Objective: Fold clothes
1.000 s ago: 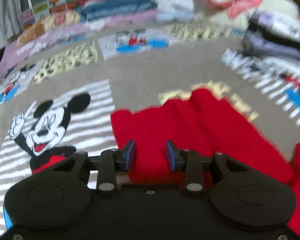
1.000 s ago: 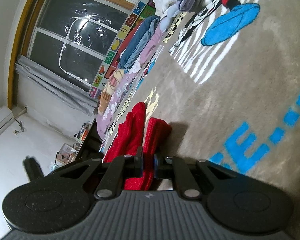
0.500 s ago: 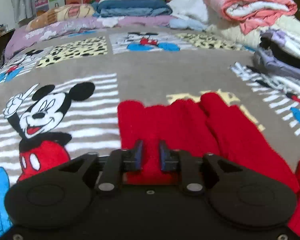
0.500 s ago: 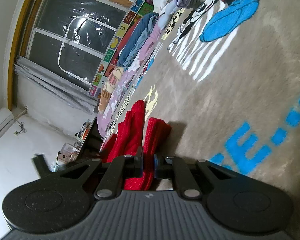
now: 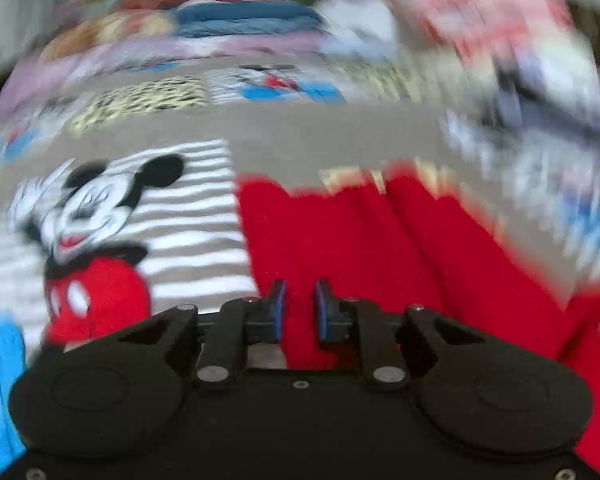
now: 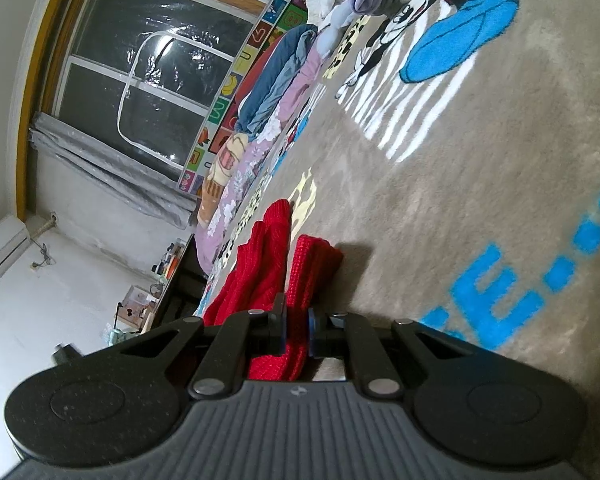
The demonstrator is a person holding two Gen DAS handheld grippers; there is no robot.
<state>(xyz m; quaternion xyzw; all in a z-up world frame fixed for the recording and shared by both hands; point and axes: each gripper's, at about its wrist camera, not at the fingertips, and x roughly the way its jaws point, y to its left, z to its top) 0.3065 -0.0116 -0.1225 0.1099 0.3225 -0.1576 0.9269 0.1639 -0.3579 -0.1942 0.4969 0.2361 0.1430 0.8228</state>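
Observation:
A red knitted garment (image 5: pixel 340 232) lies spread on the grey Mickey Mouse blanket (image 5: pixel 300 128), partly folded lengthwise. My left gripper (image 5: pixel 298 308) is shut on the garment's near edge, with red fabric between the blue pads. The left wrist view is blurred by motion. In the right wrist view my right gripper (image 6: pixel 296 330) is shut on another edge of the red garment (image 6: pixel 276 248), which bunches in front of the fingers.
Piles of folded clothes (image 5: pixel 500 36) and bedding (image 5: pixel 244 20) line the far and right edges of the blanket. In the right wrist view a window (image 6: pixel 140 80) with a grey curtain and a dark side table (image 6: pixel 180 280) stand beyond the bed.
The left gripper closed from open onto the garment's edge, and now its view swings fast. The right gripper stays shut on the garment and has barely moved.

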